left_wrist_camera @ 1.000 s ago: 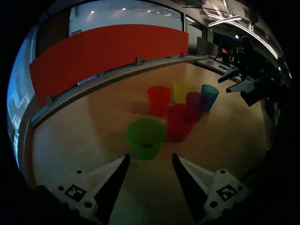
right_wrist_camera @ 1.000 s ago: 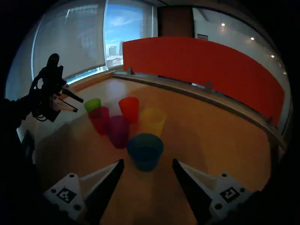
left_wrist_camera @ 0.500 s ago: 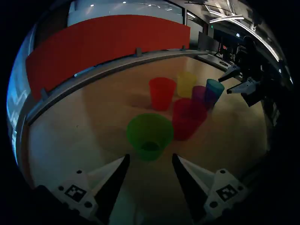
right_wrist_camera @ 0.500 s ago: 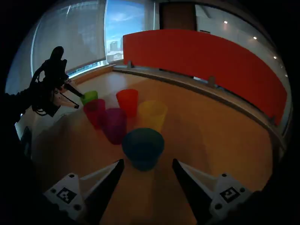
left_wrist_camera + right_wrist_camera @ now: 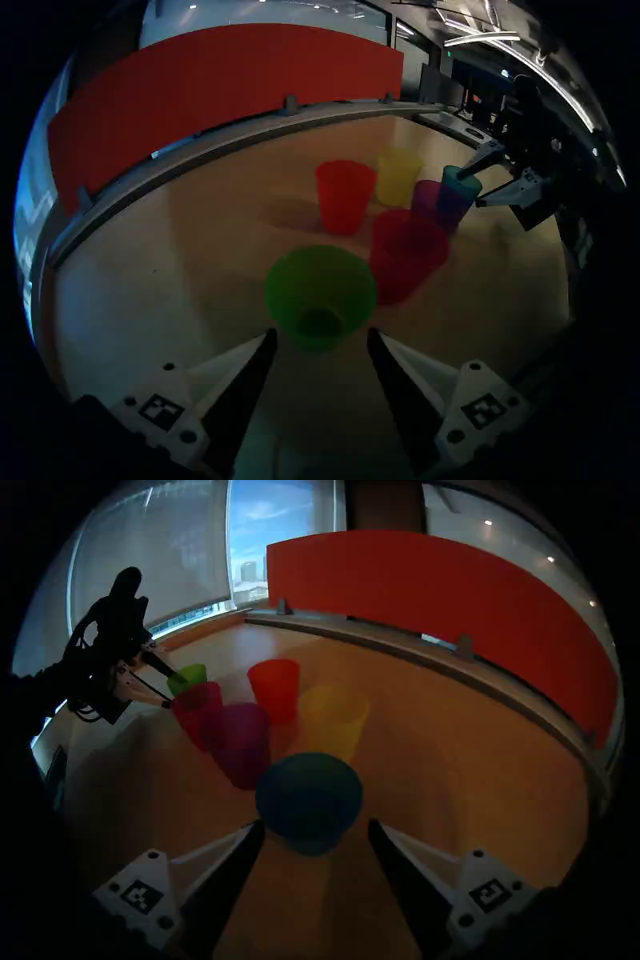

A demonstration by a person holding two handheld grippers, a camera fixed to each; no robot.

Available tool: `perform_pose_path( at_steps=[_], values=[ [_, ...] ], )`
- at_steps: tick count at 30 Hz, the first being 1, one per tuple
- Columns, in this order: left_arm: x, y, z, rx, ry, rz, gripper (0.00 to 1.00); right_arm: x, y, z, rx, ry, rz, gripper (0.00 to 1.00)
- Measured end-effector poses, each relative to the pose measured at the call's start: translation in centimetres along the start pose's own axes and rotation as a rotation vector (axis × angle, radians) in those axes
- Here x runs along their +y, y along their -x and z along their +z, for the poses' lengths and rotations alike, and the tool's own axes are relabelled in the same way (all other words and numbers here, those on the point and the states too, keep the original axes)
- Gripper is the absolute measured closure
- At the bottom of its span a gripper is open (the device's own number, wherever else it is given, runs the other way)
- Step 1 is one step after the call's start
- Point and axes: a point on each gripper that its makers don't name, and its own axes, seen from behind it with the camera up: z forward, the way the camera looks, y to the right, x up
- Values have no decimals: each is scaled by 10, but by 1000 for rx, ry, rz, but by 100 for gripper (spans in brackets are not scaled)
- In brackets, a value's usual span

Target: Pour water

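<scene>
Six coloured plastic cups stand clustered on a wooden table [image 5: 160,264]. In the left gripper view the green cup [image 5: 320,294] is nearest, its base just between the tips of my open left gripper [image 5: 320,342]. Behind it stand a crimson cup [image 5: 406,254], an orange-red cup [image 5: 345,194], a yellow cup [image 5: 398,176], a purple cup [image 5: 428,200] and a teal-blue cup [image 5: 460,192], where the right gripper [image 5: 482,174] hovers. In the right gripper view the blue cup [image 5: 310,800] sits at the tips of my open right gripper [image 5: 316,832]. The left gripper [image 5: 172,690] is by the green cup [image 5: 186,676].
A red partition panel [image 5: 216,80] on a grey rail runs along the table's far edge. Windows [image 5: 264,552] lie beyond it. The purple [image 5: 238,744], crimson [image 5: 194,712], orange-red [image 5: 274,686] and yellow [image 5: 334,718] cups crowd close together between the two grippers.
Both grippers have moved forward. The green cup has come to the left fingertips, and the blue cup has come to the right fingertips. The cups have not moved.
</scene>
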Motion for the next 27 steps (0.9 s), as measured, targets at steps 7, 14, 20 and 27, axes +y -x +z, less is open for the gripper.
perform_pose_path(
  at_steps=[7, 14, 20, 27],
  values=[
    [-2, -1, 5, -8, 2, 1, 17, -2, -2, 8, -3, -12, -8, 0],
    [-3, -4, 10, -9, 1, 3, 17, -3, -3, 14, -7, -14, -20, 0],
    [-2, -9, 15, -3, 5, -1, 17, -3, -3, 19, -10, -14, -20, 0],
    [-1, -12, 19, 2, 13, -7, 17, -4, -6, 23, -7, -18, -21, 0]
  ],
)
